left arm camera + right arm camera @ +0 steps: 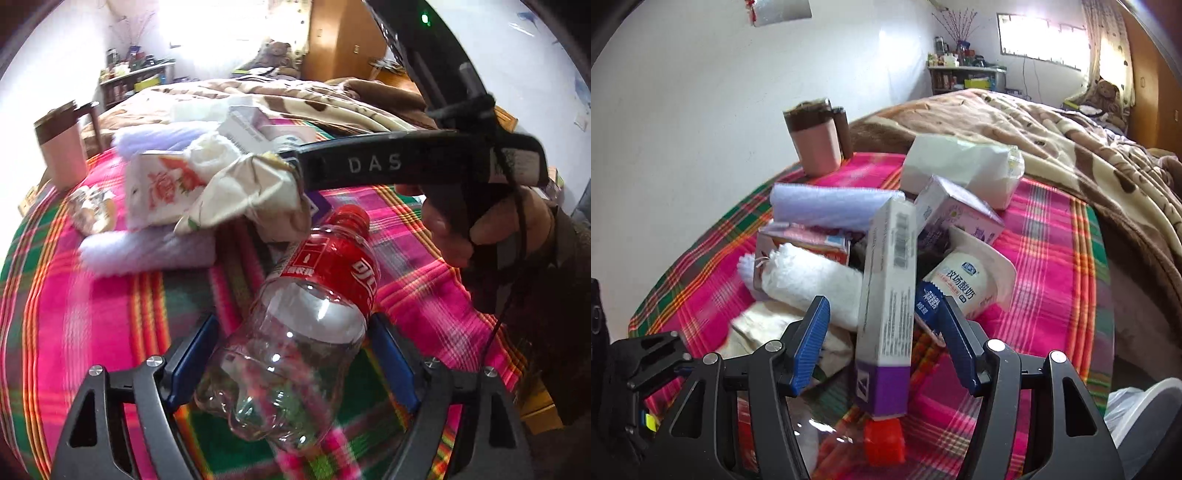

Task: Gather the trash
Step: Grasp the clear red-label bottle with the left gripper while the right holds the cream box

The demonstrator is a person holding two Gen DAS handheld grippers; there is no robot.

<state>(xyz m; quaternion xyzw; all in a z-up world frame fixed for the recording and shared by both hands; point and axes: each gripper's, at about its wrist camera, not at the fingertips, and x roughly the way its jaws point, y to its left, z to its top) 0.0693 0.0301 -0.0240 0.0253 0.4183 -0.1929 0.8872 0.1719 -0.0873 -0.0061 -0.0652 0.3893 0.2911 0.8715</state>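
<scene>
My left gripper [291, 354] is shut on an empty clear plastic bottle [295, 332] with a red label and red cap, held just above the pink plaid cloth [92, 314]. Its red cap also shows at the bottom of the right wrist view [884, 439]. My right gripper [882, 332] is open, its blue fingers either side of a long white and purple box [890, 295] that leans on the trash pile. Beside it lie a yogurt cup [964, 280], a white rolled cloth [812, 288], a small purple carton [956, 214] and a crumpled cream wrapper [251, 192].
A pink mug with a brown lid [816, 140] stands at the table's far left. A lilac folded towel [827, 206] and a white tissue pack [960, 166] lie behind the pile. A bed with a brown blanket [1071, 147] runs along the right. The right gripper's body [424, 162] crosses the left wrist view.
</scene>
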